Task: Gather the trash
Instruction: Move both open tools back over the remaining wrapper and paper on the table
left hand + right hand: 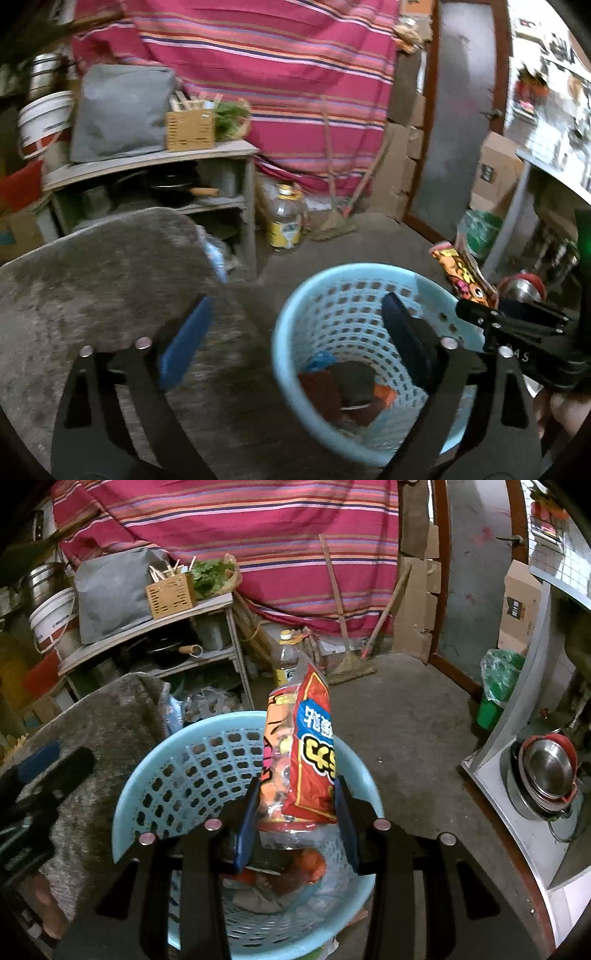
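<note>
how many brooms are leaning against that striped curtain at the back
2. Both brooms lean side by side on the striped curtain, near the doorway: one has its bristle head plainly on the floor, the other crosses it low down. More may be hidden.

Both pictures are dim, with a warm indoor light and no clear source. The left wrist view is soft with motion blur, strongest on the grey slab [96, 280] and the shelf [155, 162]. The right wrist view is sharper; the snack bag [310, 753] print is readable. A steel bowl [548, 768] shows glare. Fisheye bends the door frame [498, 66], and the corners are black.
</note>
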